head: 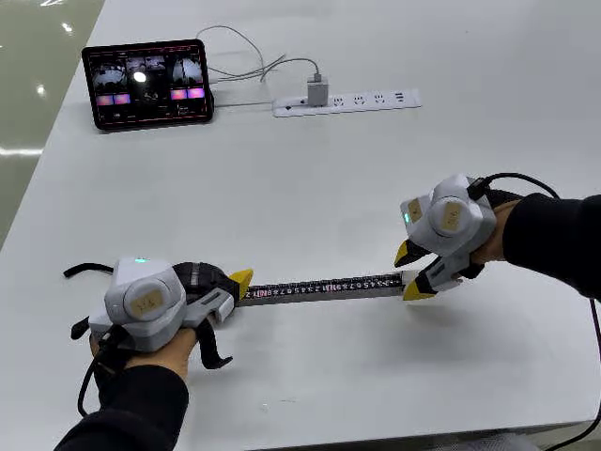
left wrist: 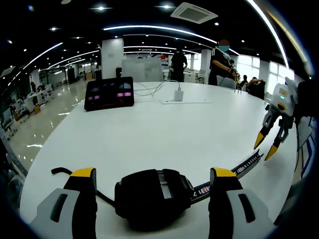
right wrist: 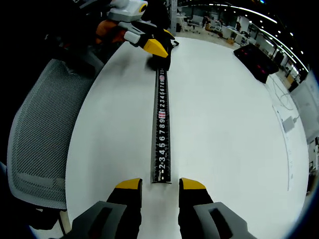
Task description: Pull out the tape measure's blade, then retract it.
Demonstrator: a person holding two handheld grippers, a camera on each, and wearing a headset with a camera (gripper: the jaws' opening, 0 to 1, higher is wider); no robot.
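Clearly the pull-out half looks done: the blade [head: 324, 287] lies drawn out flat on the worktop [head: 310, 188], numbers up, and the retract is not yet made.

The left gripper [left wrist: 154, 174] sits at the case [left wrist: 152, 196], near the person's left edge of the worktop. Its fingers [left wrist: 82, 199] stand wide apart on either side of the case, with a little gap showing on each flank in the left gripper view, so they bracket it and do not clearly squeeze it. That placing makes sense as an anchor, keeping the case from sliding while the blade runs.

The right gripper [right wrist: 160, 183] is at the blade's far tip. Its fingers are parted slightly wider than the blade, and the tip lies just ahead of the gap, touching neither. Nothing is gripped there. Since the free tip rests on the worktop unheld, I judge that a lock or friction keeps the blade out.

The blade's long axis runs across the person from left to right, parallel to the near edge. The case is at the left end and the low numbers and hook end point to the right gripper. From case to tip it looks straight, without kink or twist.
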